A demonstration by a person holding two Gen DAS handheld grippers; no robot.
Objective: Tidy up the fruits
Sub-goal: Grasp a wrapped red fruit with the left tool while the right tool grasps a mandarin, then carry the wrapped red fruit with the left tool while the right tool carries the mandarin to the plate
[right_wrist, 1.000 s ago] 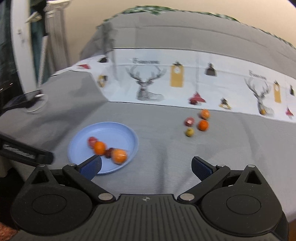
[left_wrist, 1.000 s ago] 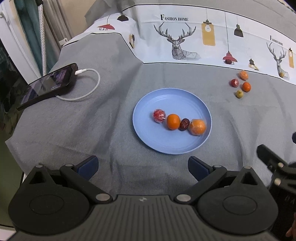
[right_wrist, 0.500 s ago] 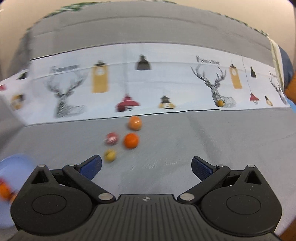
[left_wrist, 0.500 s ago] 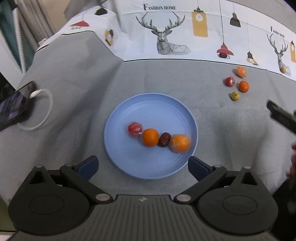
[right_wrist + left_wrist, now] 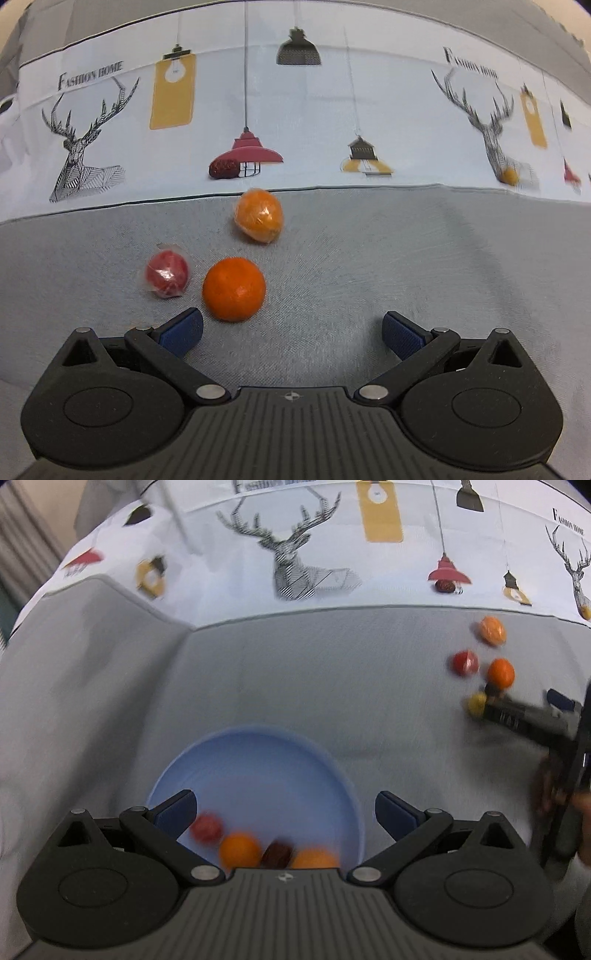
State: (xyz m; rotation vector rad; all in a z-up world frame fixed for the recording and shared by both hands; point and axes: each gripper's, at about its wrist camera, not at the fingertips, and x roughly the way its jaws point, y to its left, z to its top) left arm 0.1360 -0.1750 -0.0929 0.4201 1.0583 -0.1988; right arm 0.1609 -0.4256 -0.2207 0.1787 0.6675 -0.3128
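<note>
A blue plate (image 5: 258,768) lies just ahead of my open, empty left gripper (image 5: 284,810). On it sit a wrapped red fruit (image 5: 207,827), an orange (image 5: 240,849), a dark date (image 5: 277,853) and a wrapped orange (image 5: 314,858). My right gripper (image 5: 291,330) is open and empty, low over the grey cloth. Just beyond its left fingertip lie a bare orange (image 5: 233,288), a wrapped red fruit (image 5: 167,274) and a wrapped orange (image 5: 259,215). In the left wrist view the right gripper (image 5: 524,716) reaches in beside a small yellow fruit (image 5: 476,701).
A white printed cloth band (image 5: 295,110) with deer and lamps runs across the back; a dark date (image 5: 224,168) and a small orange fruit (image 5: 509,175) lie on it. Grey cloth (image 5: 295,672) covers the table between plate and loose fruits.
Both grippers moved forward. The left came close over the plate; the phone has left its view. The right swung right and closed in on the loose fruits, the plate leaving its view.
</note>
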